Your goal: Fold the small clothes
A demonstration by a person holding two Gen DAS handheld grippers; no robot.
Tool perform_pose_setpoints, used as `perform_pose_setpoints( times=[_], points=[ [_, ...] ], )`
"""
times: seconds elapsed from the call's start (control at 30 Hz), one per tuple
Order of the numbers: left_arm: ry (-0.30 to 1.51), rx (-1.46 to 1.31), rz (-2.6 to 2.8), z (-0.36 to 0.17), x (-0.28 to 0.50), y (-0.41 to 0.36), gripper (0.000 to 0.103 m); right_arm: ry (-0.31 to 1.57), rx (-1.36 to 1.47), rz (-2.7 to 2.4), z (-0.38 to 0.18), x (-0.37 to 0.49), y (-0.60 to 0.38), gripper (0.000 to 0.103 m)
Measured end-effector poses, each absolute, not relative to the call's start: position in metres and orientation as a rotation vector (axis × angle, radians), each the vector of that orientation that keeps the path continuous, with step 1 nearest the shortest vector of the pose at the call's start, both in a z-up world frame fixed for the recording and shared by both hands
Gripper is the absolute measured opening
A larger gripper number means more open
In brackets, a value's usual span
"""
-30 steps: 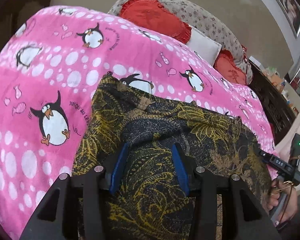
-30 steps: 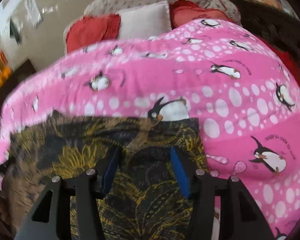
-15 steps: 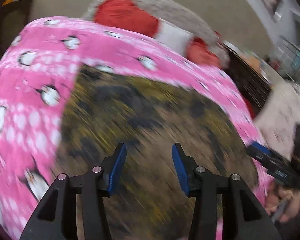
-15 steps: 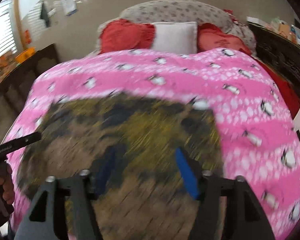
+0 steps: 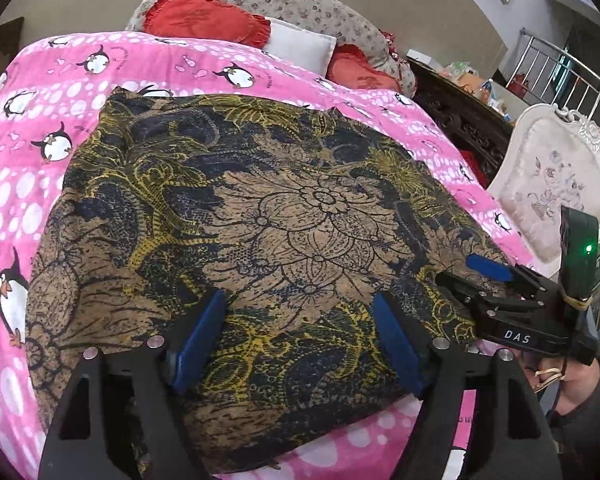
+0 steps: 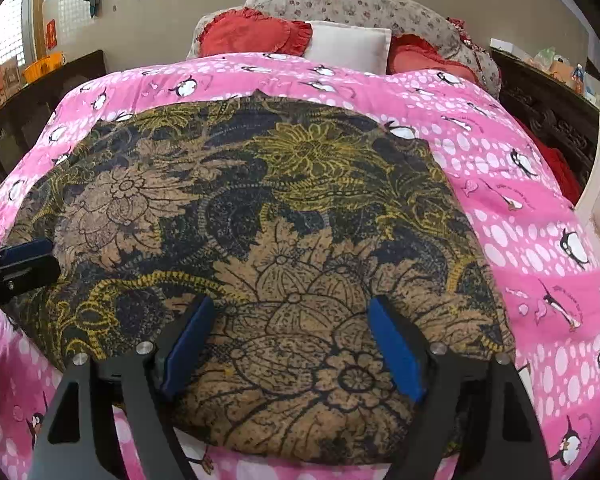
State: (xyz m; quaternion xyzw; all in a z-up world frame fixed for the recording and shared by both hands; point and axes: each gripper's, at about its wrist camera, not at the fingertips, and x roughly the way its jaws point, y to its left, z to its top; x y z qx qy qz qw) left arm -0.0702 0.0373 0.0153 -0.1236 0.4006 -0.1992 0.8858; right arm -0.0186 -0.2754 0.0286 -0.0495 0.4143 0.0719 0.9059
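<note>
**Both claws let go of the folded floral garment on the bed**

Since a second ago both claws have pulled back toward the near edge of the bed, and the floral garment point(image 5: 284, 216), then bunched up close against the blue pads, now lies spread as a broad flat panel across the pink penguin blanket point(image 5: 60, 92).

Seen from the left wrist, the left claw point(image 5: 296, 336) has its jaws opening; the pads stand spread above the near hem of the garment, with cloth showing between them, but neither pad presses on the fabric. At the right of that view the right claw point(image 5: 476, 272) reaches in over the garment's right corner, a hand point(image 5: 572, 380) behind it gripping the handle.

From the right wrist, the right claw point(image 6: 288, 344) is also opening, its pads wide apart over the brown flower print near the hem, and nothing is pinched. The left claw point(image 6: 20, 260) enters at the left edge, above the garment's left side.

The garment, black with yellow and tan flowers, sits on the near half of the bed, its far edge well short of the red pillows point(image 6: 256, 36) and the white pillow point(image 6: 348, 48) at the head. A white upholstered chair point(image 5: 556, 192) stands beside the bed on the right.
</note>
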Motion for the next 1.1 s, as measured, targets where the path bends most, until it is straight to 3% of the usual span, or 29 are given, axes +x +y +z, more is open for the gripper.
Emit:
perform_pose_setpoints(
  times=[0.23,0.4,0.57,0.87,1.03,1.1],
  points=[
    [0.826,-0.332,-0.418,0.025,-0.082,0.052,0.055,0.828,-0.115,0.129,0.027,-0.020,-0.272,0.083],
    [0.799,-0.409,-0.373,0.046,-0.140,0.080,0.055,0.831,-0.112,0.129,0.027,-0.019,-0.273,0.084],
    [0.846,-0.501,-0.242,0.024,-0.186,0.108,0.055,0.829,-0.120,0.123,0.027,-0.020,-0.272,0.084],
    [0.876,-0.797,-0.201,0.003,-0.140,0.141,0.059,0.826,-0.123,0.118,0.027,-0.020,-0.270,0.084],
    [0.884,-0.829,-0.254,0.002,-0.130,0.133,0.061,0.826,-0.124,0.118,0.027,-0.020,-0.270,0.084],
    [0.865,-0.865,-0.257,0.001,-0.127,0.143,0.053,0.826,-0.123,0.119,0.027,-0.020,-0.271,0.084]
  ],
)
